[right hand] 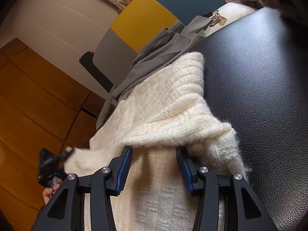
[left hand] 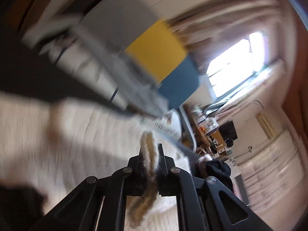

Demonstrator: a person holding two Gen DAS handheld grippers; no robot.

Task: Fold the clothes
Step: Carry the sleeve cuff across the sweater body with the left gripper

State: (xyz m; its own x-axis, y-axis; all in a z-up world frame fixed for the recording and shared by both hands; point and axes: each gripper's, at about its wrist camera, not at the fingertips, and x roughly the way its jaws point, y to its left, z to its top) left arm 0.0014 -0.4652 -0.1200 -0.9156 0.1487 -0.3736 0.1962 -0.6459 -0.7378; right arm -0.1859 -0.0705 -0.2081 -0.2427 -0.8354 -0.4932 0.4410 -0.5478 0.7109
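A cream knitted sweater (right hand: 159,104) lies on a black leather surface (right hand: 259,80), partly folded over itself. My right gripper (right hand: 154,152) is open, its blue pads (right hand: 125,171) on either side of a fold of the sweater, under an overhanging flap. My left gripper (left hand: 151,152) is shut on a pinched edge of the sweater (left hand: 148,150); the rest of the sweater (left hand: 86,134) spreads to the left, blurred. The left gripper also shows in the right wrist view (right hand: 57,159), holding a sweater corner at the left edge.
A grey garment (right hand: 165,53) lies beyond the sweater. A board with grey, yellow and blue panels (right hand: 146,23) stands behind it. Wooden floor (right hand: 38,100) lies to the left. A bright window (left hand: 234,57) and cluttered shelves (left hand: 209,130) show in the left wrist view.
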